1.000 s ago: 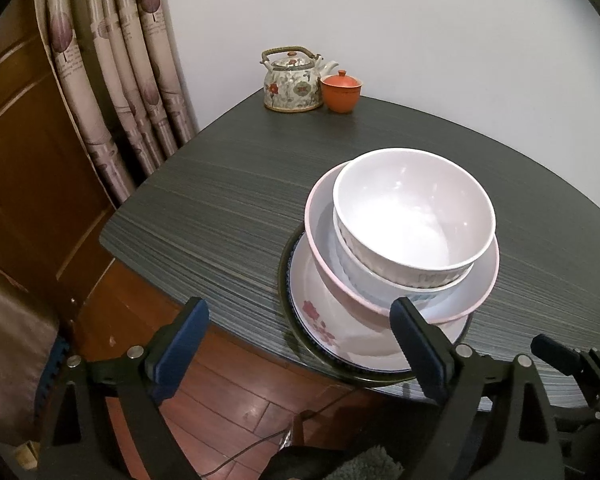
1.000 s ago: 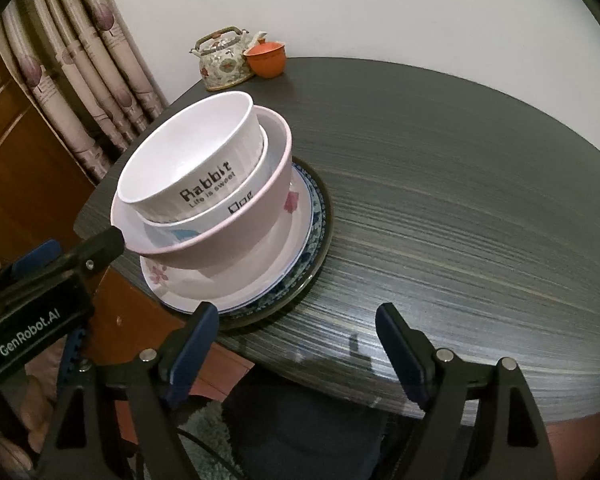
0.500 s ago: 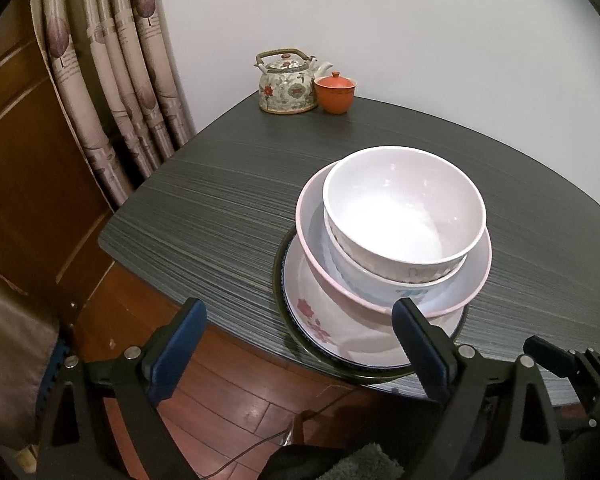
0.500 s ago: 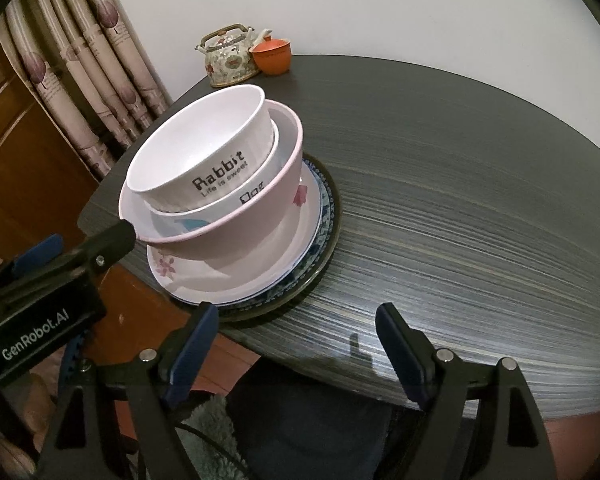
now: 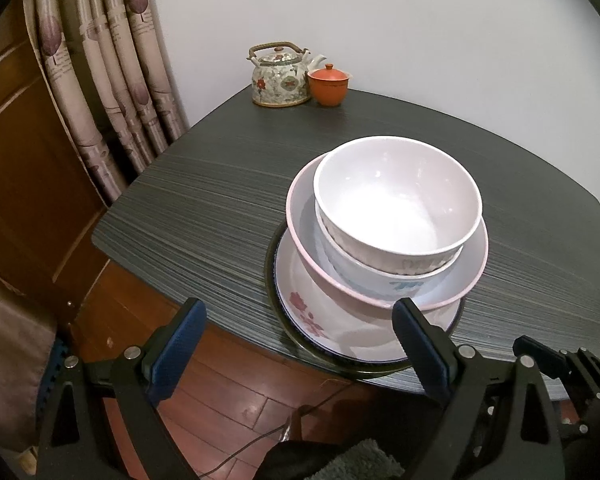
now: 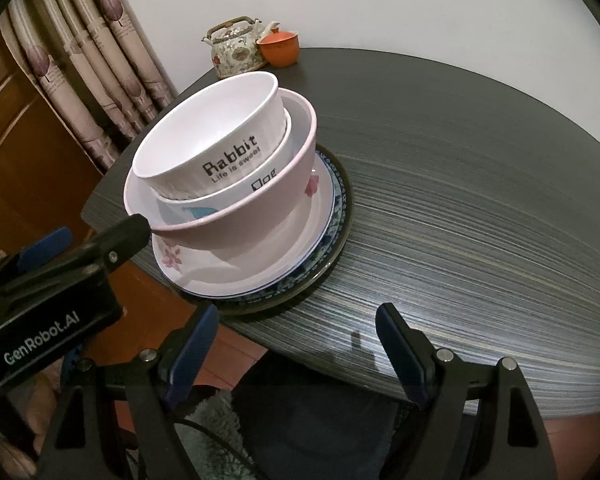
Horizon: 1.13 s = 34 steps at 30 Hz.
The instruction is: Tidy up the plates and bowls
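White "Rabbit" bowl (image 6: pixel 204 152) tops nested stack on floral plate (image 6: pixel 236 264), frame centre; both hand-held grippers (image 5: pixel 296 344) (image 6: pixel 296 344) wide open, empty

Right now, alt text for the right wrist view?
A stack of three nested bowls, topped by a white bowl printed "Rabbit", sits on stacked plates near the edge of a dark table. The open right gripper hovers short of it; the left gripper reaches the pink bowl's rim.
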Motion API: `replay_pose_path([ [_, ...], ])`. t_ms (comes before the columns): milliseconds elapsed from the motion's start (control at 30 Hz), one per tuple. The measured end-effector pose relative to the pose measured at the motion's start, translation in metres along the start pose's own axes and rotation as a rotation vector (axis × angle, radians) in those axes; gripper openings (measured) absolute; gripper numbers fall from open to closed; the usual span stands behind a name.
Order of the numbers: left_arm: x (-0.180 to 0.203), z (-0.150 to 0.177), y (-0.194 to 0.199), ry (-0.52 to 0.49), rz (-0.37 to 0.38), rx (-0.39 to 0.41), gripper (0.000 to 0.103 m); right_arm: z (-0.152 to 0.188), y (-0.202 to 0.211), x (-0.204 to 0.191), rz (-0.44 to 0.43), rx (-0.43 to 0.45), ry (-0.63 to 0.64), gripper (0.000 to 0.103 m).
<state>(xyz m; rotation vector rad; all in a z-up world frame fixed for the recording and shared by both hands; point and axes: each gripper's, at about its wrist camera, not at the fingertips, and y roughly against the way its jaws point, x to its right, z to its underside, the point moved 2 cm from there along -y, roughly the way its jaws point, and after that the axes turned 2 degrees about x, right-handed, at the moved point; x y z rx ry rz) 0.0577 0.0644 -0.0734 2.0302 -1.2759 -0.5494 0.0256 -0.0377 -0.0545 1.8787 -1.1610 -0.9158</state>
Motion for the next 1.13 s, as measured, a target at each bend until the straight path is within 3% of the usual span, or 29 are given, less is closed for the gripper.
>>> replay_pose_path([
  [1133,0.0039,0.0023,0.0042,0.012,0.030,-0.001,0.093,0.0022,-0.0041,-0.0069,-0.013,-0.015,-0.003,0.083],
])
